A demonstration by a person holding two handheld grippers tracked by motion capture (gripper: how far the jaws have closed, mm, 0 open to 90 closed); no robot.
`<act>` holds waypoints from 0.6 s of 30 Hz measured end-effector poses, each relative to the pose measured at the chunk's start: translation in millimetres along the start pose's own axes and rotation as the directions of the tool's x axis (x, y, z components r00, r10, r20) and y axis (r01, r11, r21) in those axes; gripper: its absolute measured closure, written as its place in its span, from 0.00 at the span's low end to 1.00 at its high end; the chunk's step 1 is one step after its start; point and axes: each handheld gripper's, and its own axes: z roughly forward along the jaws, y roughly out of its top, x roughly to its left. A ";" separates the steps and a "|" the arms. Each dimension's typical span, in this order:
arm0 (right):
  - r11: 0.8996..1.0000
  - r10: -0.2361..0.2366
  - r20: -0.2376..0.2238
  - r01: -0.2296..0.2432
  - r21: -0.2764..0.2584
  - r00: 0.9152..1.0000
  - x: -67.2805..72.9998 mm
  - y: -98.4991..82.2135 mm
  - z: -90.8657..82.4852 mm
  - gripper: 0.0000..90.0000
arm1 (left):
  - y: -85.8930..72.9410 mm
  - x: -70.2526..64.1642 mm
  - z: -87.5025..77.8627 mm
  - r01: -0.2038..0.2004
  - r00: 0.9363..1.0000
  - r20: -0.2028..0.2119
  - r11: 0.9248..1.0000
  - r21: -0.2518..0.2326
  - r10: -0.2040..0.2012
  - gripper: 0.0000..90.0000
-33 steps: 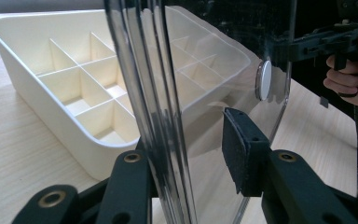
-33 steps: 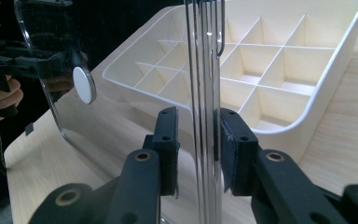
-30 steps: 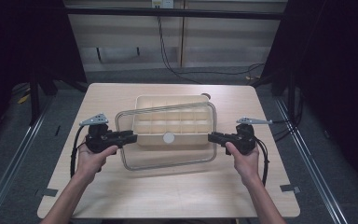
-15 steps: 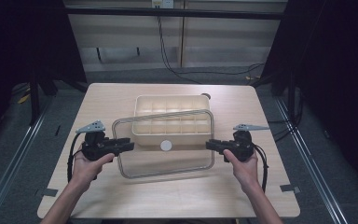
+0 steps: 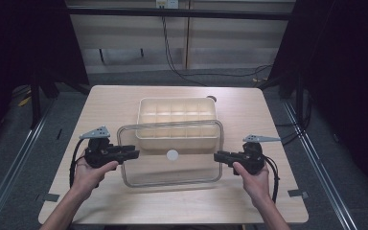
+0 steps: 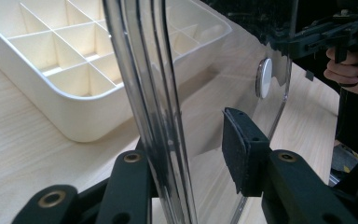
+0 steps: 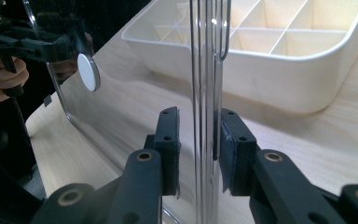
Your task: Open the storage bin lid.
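Observation:
A clear rectangular lid (image 5: 172, 167) with a white round knob (image 5: 172, 154) hangs tilted over the table's front half. Its far edge overlaps the near wall of a cream tray (image 5: 177, 99) that is divided into several compartments. My left gripper (image 5: 133, 153) is shut on the lid's left rim. My right gripper (image 5: 219, 157) is shut on the right rim. In the left gripper view the rim (image 6: 154, 102) runs up between the left gripper's (image 6: 186, 154) jaws. In the right gripper view the right gripper's (image 7: 198, 140) pads clamp the lid's edge (image 7: 205, 70).
The light wooden table (image 5: 124, 103) has bare room on both sides of the tray and at its front edge. Cables run over the floor behind it. Dark frames stand at left and right.
Both hands have drawn the lid toward the table's near edge and a little lower. It has come off the top of the tray, whose compartments now lie uncovered.

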 end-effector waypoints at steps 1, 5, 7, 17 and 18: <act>1.000 0.002 0.001 -0.002 0.001 1.000 0.2 -1.0 -0.3 0.79 | -1.6 -0.9 0.6 0.002 1.000 0.002 1.000 0.003 -0.002 0.71; 1.000 0.015 -0.005 -0.015 0.011 1.000 0.9 -5.6 -3.3 0.79 | -6.6 -2.5 1.3 0.018 1.000 0.011 1.000 0.009 -0.018 0.71; 1.000 0.015 -0.006 -0.014 0.021 1.000 1.8 -7.3 -4.7 0.79 | -8.2 -3.8 1.8 0.016 1.000 0.011 1.000 0.013 -0.017 0.71; 0.998 0.041 -0.029 -0.040 0.057 0.999 6.3 -24.4 -6.0 0.81 | -19.9 -6.0 1.6 0.044 0.999 0.021 0.997 0.058 -0.045 0.69; 0.997 0.042 -0.032 -0.040 0.064 0.999 7.2 -26.7 -6.1 0.81 | -21.4 -6.4 2.0 0.052 0.998 0.021 0.997 0.059 -0.054 0.69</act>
